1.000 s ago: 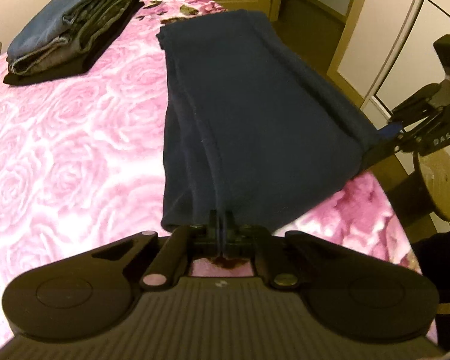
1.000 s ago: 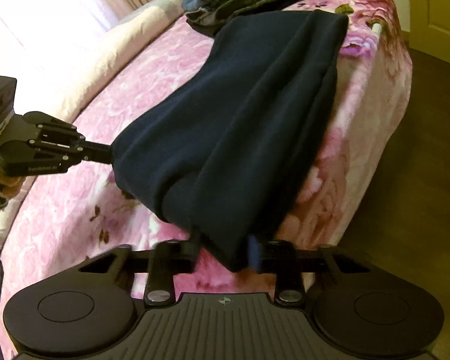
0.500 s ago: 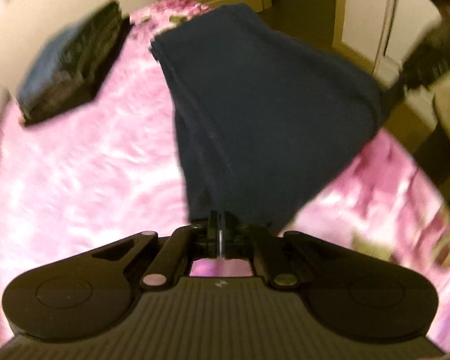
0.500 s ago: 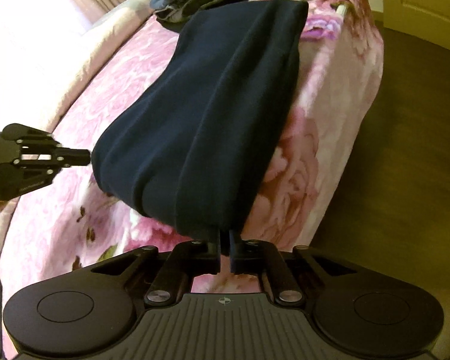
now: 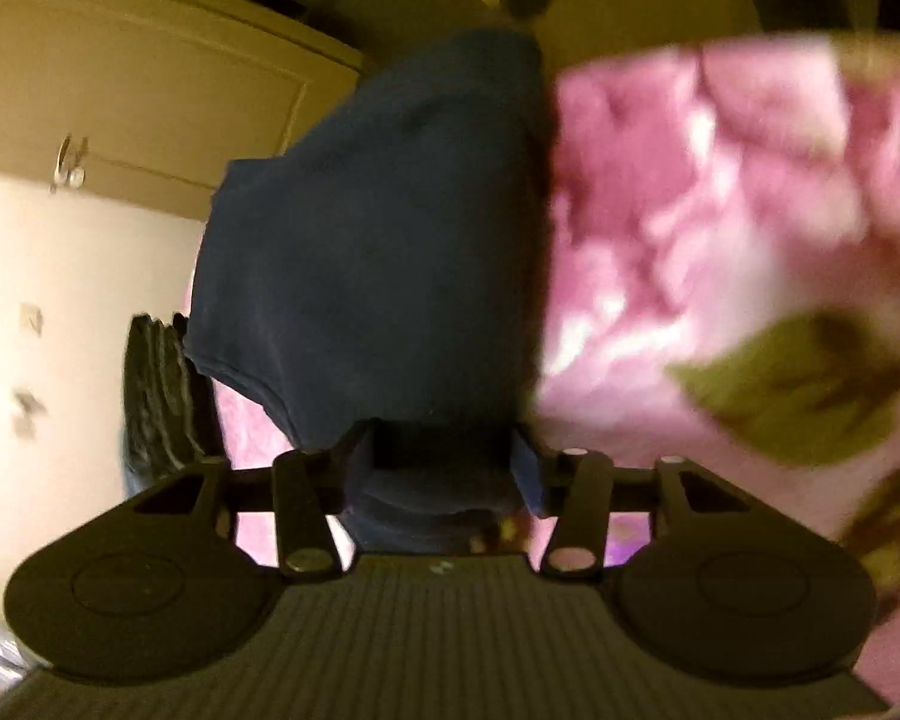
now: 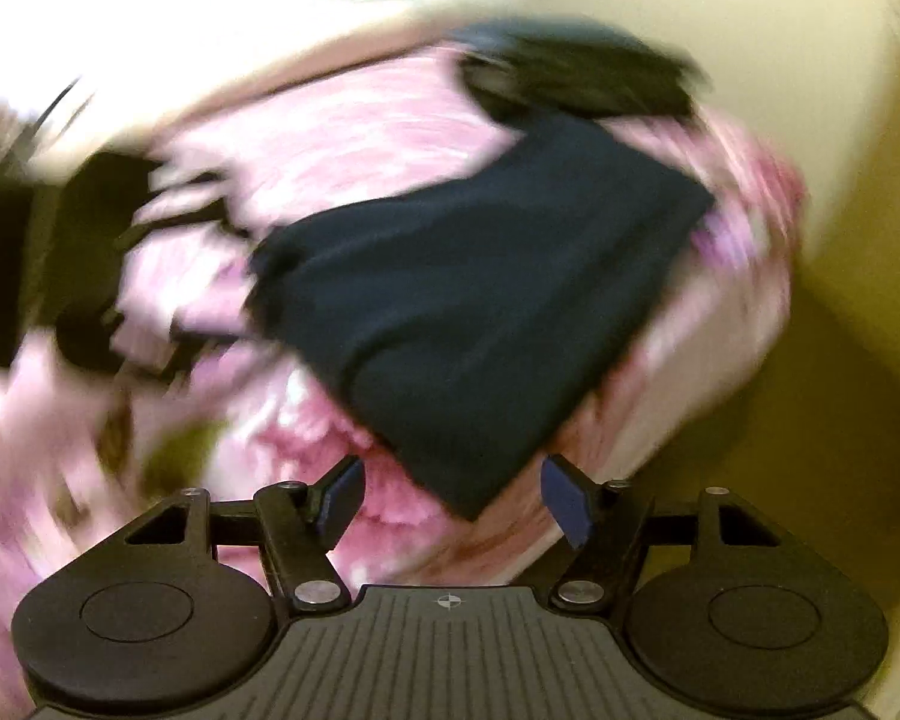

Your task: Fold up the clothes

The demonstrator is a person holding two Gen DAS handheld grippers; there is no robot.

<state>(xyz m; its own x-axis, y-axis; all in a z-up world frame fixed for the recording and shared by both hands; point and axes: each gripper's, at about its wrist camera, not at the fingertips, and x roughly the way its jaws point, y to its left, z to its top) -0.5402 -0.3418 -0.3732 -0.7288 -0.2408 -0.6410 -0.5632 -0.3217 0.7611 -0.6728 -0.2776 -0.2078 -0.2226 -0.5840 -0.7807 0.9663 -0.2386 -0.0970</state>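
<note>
Now both views are smearing with motion blur. Where a second ago each tool was pinching an end of the navy garment point(image 6: 486, 306) stretched over the bed point(image 6: 354, 138), the right tool point(image 6: 453, 495) is now standing with its blue pads spread wide, the garment's near corner lying loose between them and apparently touching neither. The left tool point(image 5: 444, 468) is likewise showing its pads parted, with dark cloth bunched in the gap; the pads seem to be flanking the fabric, not squeezing it, though blur is hiding the contact. The garment is lying doubled on the pink rose bedspread point(image 5: 720, 228) near the bed's corner, just short of the stack of folded clothes point(image 6: 576, 72) at the far edge. Judging from the shorter, thicker shape, one fold is looking complete and both tools appear to be letting go; a further fold, or a transfer onto the stack, is probably remaining.
</note>
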